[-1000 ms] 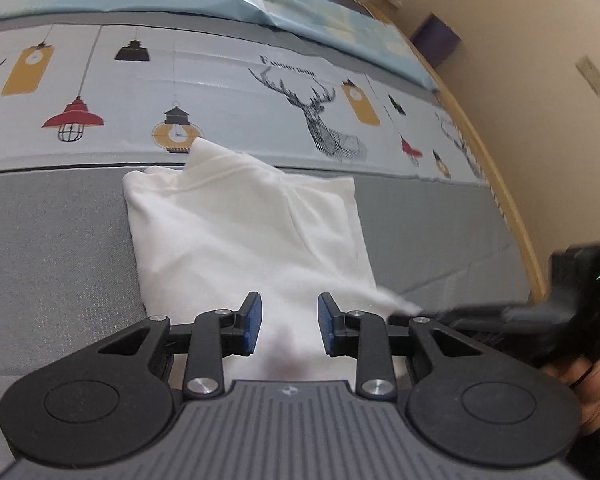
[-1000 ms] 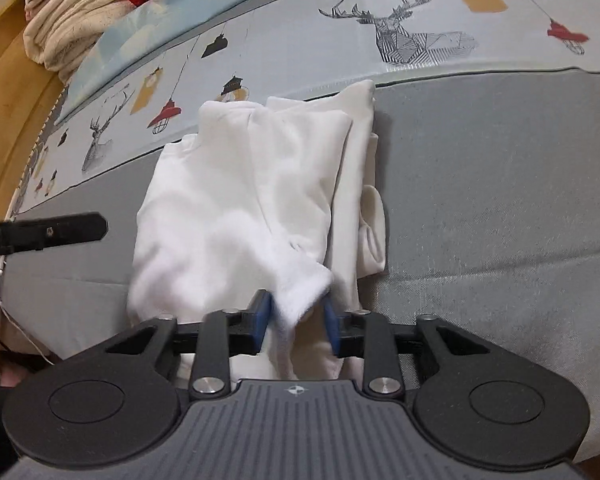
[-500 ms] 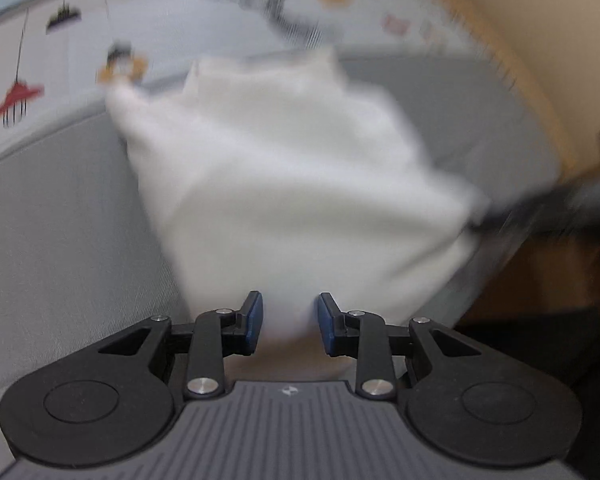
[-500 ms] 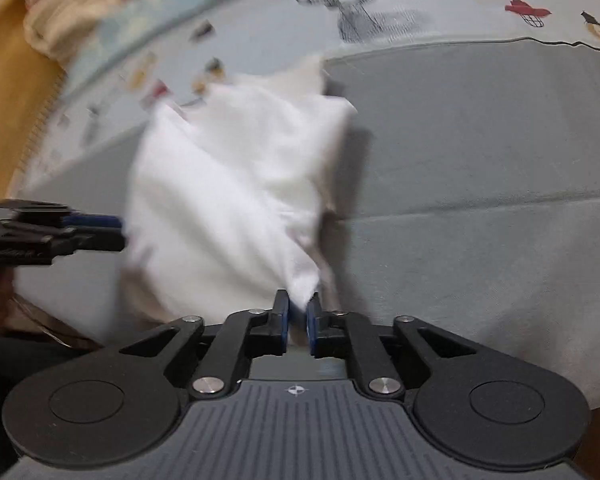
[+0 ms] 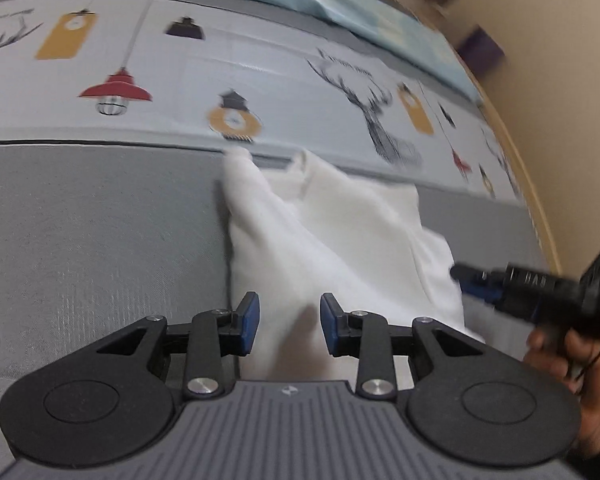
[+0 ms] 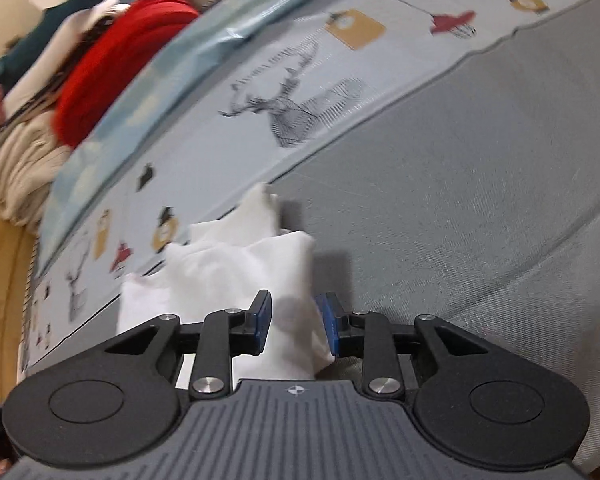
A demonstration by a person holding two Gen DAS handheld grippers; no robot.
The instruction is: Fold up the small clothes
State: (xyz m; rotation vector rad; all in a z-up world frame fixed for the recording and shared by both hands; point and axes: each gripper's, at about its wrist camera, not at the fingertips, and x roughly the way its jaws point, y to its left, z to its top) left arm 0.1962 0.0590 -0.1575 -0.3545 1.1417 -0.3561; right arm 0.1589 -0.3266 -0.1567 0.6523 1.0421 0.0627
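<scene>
A white garment [image 5: 332, 240] lies folded on the grey bedspread [image 5: 100, 232], its far edge at the patterned sheet. My left gripper [image 5: 288, 328] hovers over its near edge, jaws opening slightly; cloth shows between the blue pads, which do not press on it. At the right of the left wrist view, a hand holds my right gripper [image 5: 466, 278] at the garment's right side. In the right wrist view the garment [image 6: 220, 272] sits left of centre. The right gripper [image 6: 294, 322] has its jaws opening, with a cloth fold loose between them.
A light sheet printed with deer and lamps [image 5: 228, 80] runs behind the garment. Stacked red, beige and dark clothes [image 6: 100, 80] lie at the far left. The wooden bed frame [image 5: 540, 208] and a wall bound the right side. Grey bedspread [image 6: 480, 184] stretches to the right.
The right gripper, pinched shut on a corner of the white cloth before, has spread its jaws and let go. The garment now lies folded narrower, and both grippers have dropped lower over it.
</scene>
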